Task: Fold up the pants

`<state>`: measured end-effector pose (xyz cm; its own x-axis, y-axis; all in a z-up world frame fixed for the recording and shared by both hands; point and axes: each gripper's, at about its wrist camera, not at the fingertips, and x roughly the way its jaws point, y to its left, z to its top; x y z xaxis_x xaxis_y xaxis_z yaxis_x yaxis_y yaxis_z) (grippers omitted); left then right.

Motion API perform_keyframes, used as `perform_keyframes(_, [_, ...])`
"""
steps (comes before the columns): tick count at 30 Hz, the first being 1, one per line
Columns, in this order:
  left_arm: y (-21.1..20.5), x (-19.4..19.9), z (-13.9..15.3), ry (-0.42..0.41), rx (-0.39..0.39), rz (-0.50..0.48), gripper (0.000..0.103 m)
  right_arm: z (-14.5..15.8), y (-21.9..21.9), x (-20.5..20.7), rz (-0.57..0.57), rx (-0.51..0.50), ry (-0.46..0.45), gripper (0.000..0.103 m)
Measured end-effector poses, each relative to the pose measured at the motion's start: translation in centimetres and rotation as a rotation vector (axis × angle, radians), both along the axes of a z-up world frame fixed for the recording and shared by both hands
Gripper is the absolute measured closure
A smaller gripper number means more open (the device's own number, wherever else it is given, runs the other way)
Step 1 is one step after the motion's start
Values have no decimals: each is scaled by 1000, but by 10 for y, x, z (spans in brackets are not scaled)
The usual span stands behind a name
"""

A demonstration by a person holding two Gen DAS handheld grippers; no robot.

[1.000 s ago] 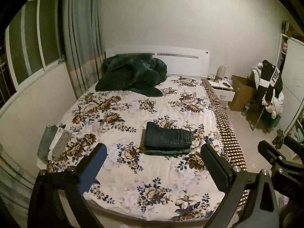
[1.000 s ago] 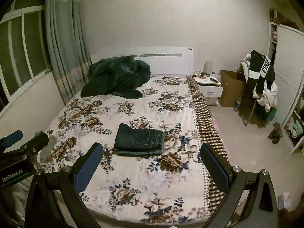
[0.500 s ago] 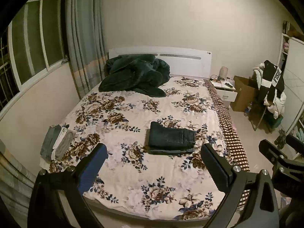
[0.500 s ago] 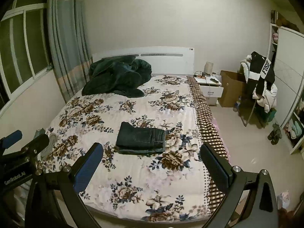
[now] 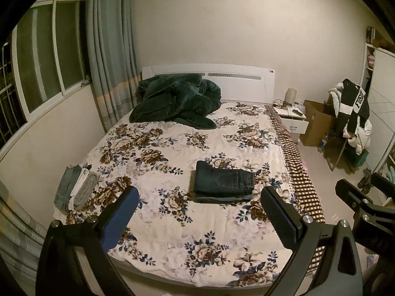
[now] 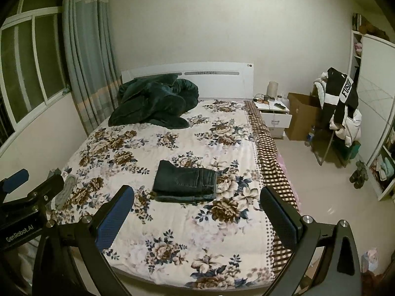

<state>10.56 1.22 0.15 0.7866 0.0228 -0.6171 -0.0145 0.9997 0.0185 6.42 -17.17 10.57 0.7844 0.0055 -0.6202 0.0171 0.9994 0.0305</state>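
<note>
Nearest, the left gripper (image 5: 197, 212) and right gripper (image 6: 196, 211) hang at 6 o'clock off the foot of the bed (image 5: 172, 246), jaws wide apart and empty. Mid-bed, the pants (image 5: 223, 185) lie in a compact folded stack. The folding looks finished, with nothing obvious left.

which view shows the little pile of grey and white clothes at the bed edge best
The left wrist view: the small pile of grey and white folded clothes lies fully visible on the floral bedspread. In the right wrist view the left claw's black frame covers most of it, leaving only a grey piece showing.
</note>
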Motion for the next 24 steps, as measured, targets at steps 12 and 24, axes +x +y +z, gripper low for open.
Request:
perform_keyframes(12, [-4,-4,10,-6,-4,-5,2,2,-4,-1,8,0,4,0])
perform_keyframes(24, [-3,-7,10,-7,-1,-2,2,4,-7,-5,6,-1,1,0])
